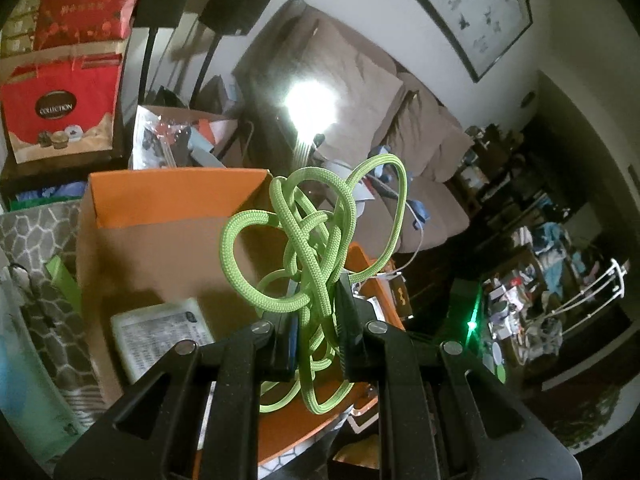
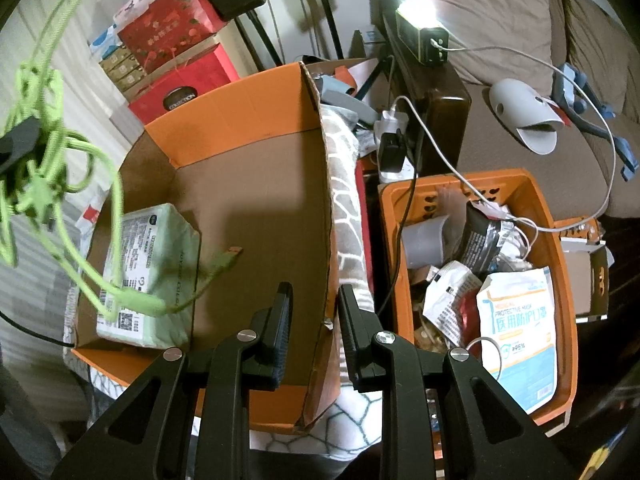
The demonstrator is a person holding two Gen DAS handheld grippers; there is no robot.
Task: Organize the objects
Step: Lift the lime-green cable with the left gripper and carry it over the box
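Note:
A tangled bright green braided cable is pinched between the fingers of my left gripper, which is shut on it. In the right wrist view the same cable hangs at the far left, above the left side of an open orange cardboard box. Its loose ends dangle over a pale green pack lying in the box. My right gripper hovers over the box's right wall, jaws slightly apart with nothing between them. The left wrist view shows the box and the pack below the cable.
An orange plastic basket full of packets, a mask pack and white cables stands right of the box. A patterned grey blanket lies between them. Red gift boxes are stacked behind. A bright lamp and a brown sofa lie beyond.

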